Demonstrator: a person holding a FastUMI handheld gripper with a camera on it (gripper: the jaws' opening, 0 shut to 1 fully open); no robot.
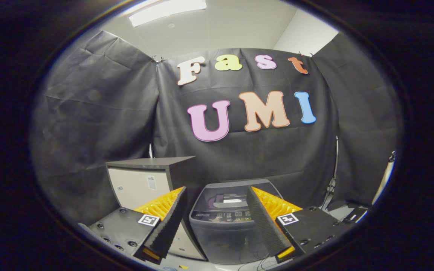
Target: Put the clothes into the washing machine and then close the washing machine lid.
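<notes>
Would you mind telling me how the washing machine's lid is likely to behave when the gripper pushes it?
The lid looks flat and rigid, so it probably swings as one piece. Its glossy surface may be slippery. The open gripper holds nothing, and the washing machine looks bulky enough to stay put.

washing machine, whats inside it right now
Cannot tell. The washing machine sits beyond the open, empty gripper, framed between its fingers, and its dark lid lies closed over the tub, reflecting the room. No clothes are in sight.
</notes>
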